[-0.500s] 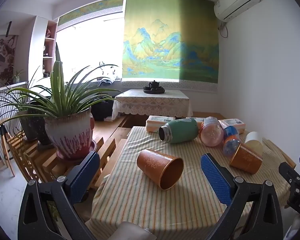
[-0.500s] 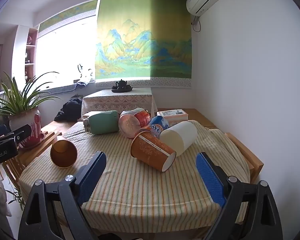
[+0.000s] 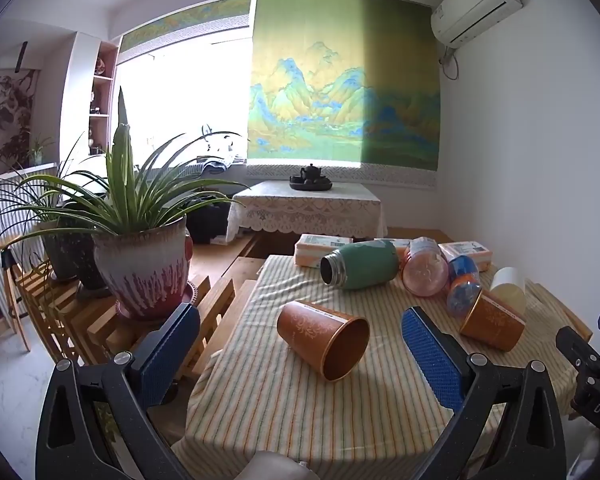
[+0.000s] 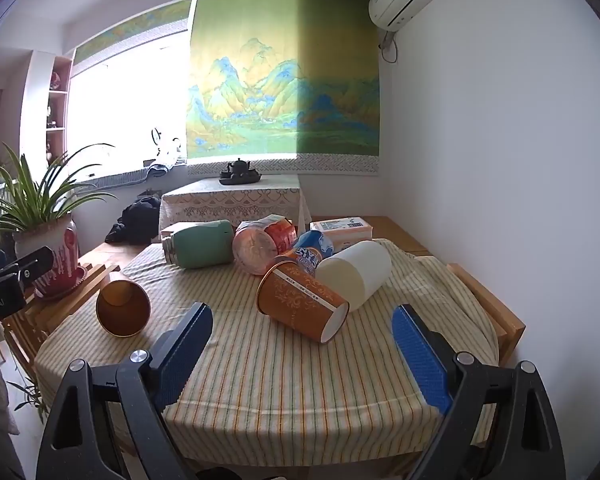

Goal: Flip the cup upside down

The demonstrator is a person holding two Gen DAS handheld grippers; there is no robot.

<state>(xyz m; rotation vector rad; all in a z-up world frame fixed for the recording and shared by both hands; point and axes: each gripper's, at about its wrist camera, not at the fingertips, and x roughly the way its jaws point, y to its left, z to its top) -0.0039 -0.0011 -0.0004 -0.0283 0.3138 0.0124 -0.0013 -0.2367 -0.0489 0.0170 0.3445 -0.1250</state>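
An orange cup point(image 3: 324, 338) lies on its side on the striped tablecloth, mouth toward me; it also shows in the right wrist view point(image 4: 123, 307) at the left. My left gripper point(image 3: 300, 350) is open and empty, its blue pads on either side of this cup, a little nearer than it. A second orange paper cup point(image 4: 302, 307) lies on its side mid-table, also seen in the left wrist view point(image 3: 492, 326). My right gripper point(image 4: 302, 344) is open and empty, just in front of that cup.
Behind the cups lie a green flask point(image 4: 202, 244), a pink cup point(image 4: 252, 250), a blue-orange cup point(image 4: 310, 252), a white cup point(image 4: 356, 274) and flat boxes point(image 4: 342, 230). A potted plant point(image 3: 140, 264) stands on a wooden rack left of the table point(image 4: 260, 392).
Both grippers have edged slightly forward toward the cups. Nothing on the table has moved.
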